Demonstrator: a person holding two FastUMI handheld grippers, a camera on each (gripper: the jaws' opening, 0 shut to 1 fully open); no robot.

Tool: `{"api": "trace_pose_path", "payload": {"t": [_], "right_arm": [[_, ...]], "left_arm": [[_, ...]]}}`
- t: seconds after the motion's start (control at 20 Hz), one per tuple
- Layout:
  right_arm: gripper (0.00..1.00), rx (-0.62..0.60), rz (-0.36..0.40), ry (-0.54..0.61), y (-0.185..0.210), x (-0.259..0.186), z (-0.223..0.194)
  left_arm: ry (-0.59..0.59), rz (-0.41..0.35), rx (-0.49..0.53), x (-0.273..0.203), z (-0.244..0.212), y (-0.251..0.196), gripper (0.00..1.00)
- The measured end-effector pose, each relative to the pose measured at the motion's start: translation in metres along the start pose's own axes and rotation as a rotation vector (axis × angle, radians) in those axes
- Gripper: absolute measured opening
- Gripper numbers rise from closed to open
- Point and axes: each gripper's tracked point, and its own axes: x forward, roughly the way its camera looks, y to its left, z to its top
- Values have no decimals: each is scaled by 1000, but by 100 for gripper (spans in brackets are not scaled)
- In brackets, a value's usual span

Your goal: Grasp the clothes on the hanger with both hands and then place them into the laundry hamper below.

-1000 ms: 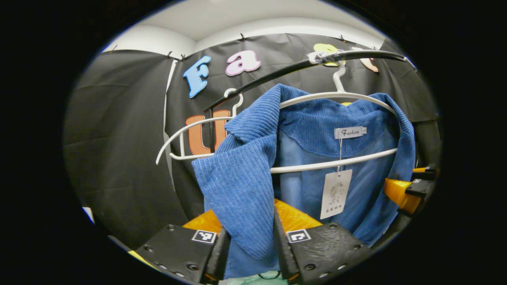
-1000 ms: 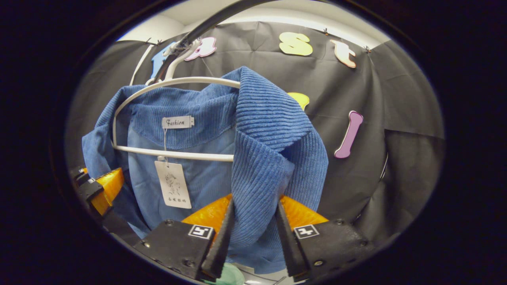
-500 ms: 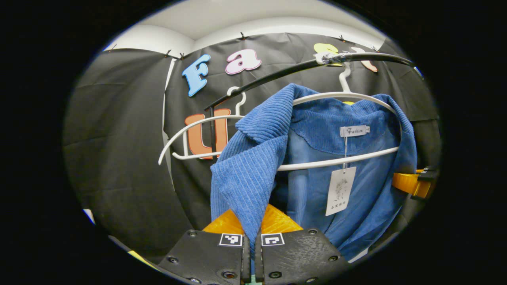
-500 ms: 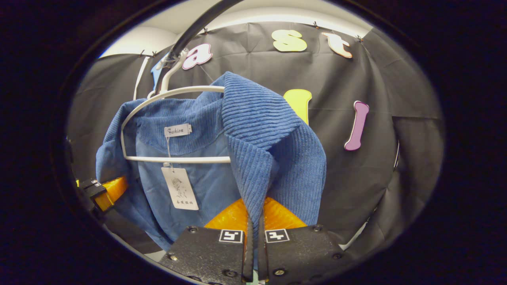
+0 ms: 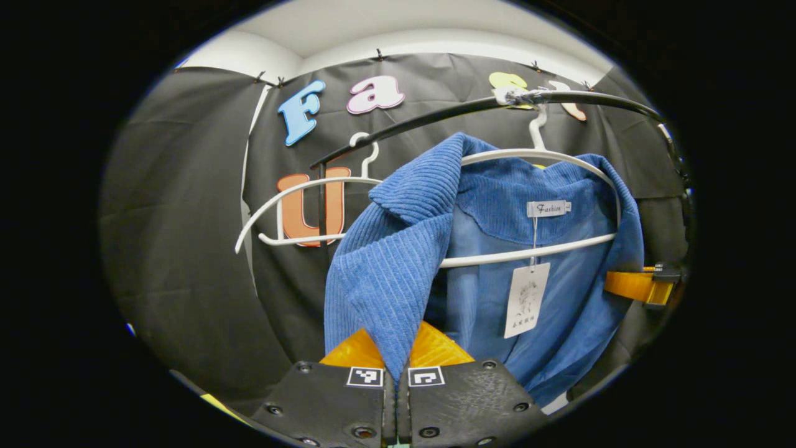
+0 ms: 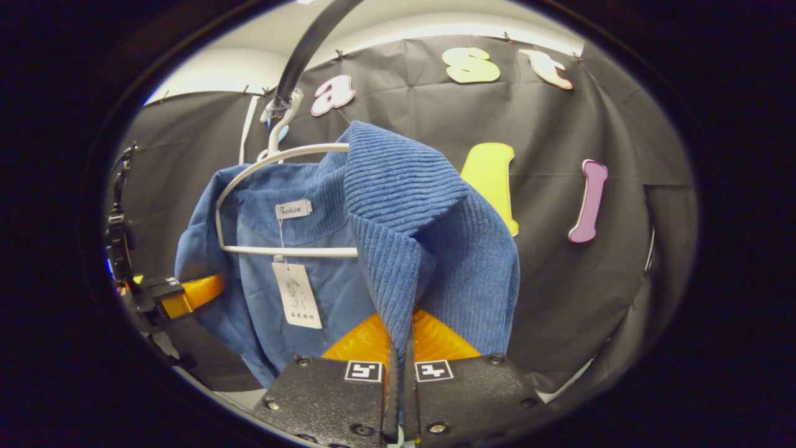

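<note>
The blue jacket (image 5: 547,292) hangs on the white hanger (image 5: 535,255) at two o'clock; left gripper (image 5: 396,381) and right gripper (image 6: 398,373) each clamp a front lapel; pulling straight down could snag the collar and drag the hanger off the rail (image 5: 435,118).

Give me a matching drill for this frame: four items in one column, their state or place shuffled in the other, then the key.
Items
1. blue corduroy jacket
2. empty white hanger
3. paper hang tag
4. left gripper

States
A. dangles on a string below the neck label
B. shut on the jacket's front edge
C. draped over a white hanger on the black rail
D. hangs bare on the rail beside the jacket

Pairs: 1-C, 2-D, 3-A, 4-B
</note>
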Motion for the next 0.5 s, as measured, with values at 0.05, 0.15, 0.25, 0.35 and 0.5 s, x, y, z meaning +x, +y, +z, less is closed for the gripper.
{"api": "trace_pose_path", "payload": {"t": [0.05,0.15,0.25,0.35,0.5], "right_arm": [[6,22,34,5,1,-2,0],[6,69,122,-1,4,-6,2],[6,97,193,-10,5,-9,4],[6,158,274,-26,9,-17,10],[6,231,327,-43,5,-20,19]], "left_arm": [[0,6,-2,0,0,3,1],[-3,20,-8,-1,4,11,1],[-9,33,-9,0,8,16,1],[-10,40,4,1,12,21,1],[-20,52,6,5,24,31,1]]}}
